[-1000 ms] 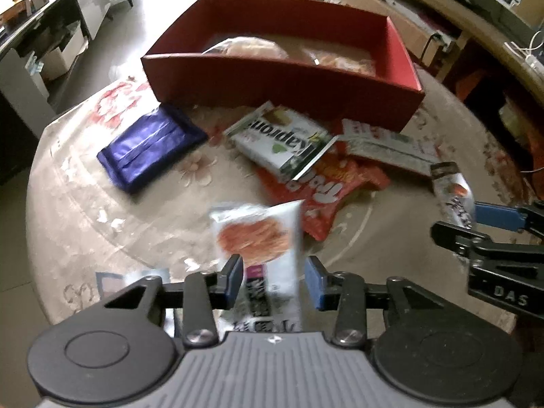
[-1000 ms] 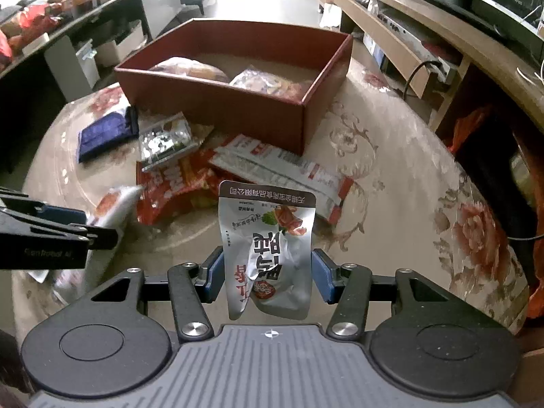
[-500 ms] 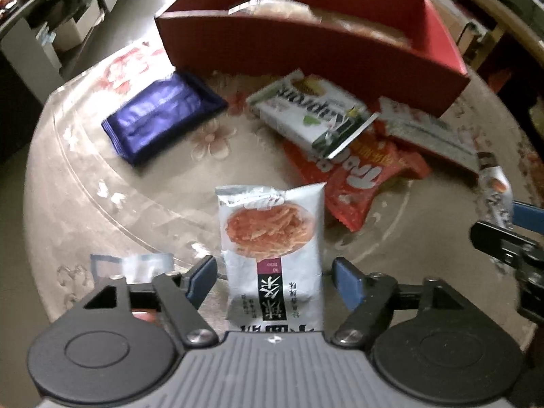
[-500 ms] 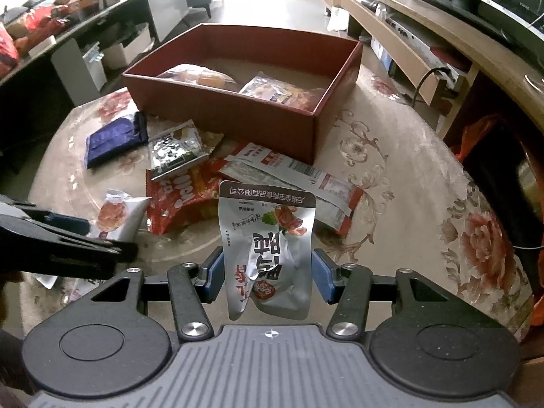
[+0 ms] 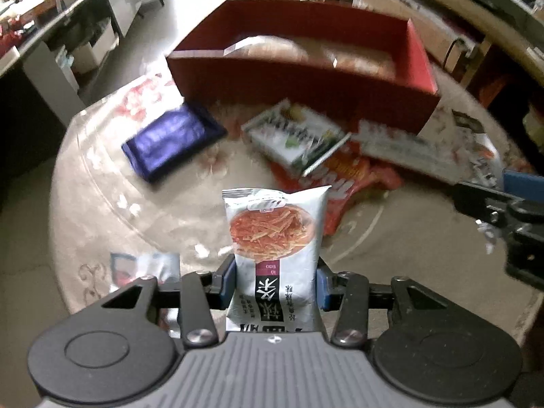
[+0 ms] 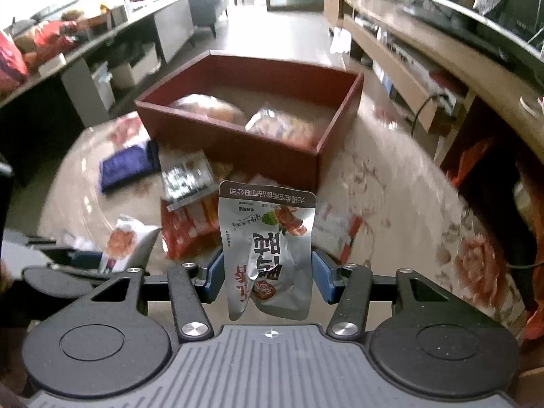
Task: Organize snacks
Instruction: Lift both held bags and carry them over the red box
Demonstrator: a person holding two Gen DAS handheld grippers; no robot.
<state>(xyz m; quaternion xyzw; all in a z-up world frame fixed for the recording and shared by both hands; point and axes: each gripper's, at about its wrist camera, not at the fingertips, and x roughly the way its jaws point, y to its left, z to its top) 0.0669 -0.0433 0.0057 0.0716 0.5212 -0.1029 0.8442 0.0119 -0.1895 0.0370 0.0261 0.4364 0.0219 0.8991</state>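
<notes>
In the left wrist view, my left gripper [image 5: 275, 284] has its jaws closing on a white snack pouch [image 5: 275, 231] with a picture of orange shreds; both blue pads press its sides near the bottom. The pouch stands upright above the round table. My right gripper [image 6: 267, 278] is shut on a crinkled silver pouch [image 6: 268, 244] with red print. Beyond both stands the red box [image 6: 238, 136], open on top, with two clear-wrapped snacks inside. From the right wrist view, the left gripper's white pouch [image 6: 125, 241] shows at the lower left.
Loose packs lie on the table before the box: a dark blue pack [image 5: 170, 142], a white-and-green pack [image 5: 292, 139], a red-orange bag [image 5: 340, 183] and a long white pack [image 5: 414, 153]. A wooden bench [image 6: 408, 68] runs along the right; counters stand at the left.
The left jaws opened wide around the white pouch half a second ago and have come together on it again. The right gripper has kept its hold on the silver pouch.
</notes>
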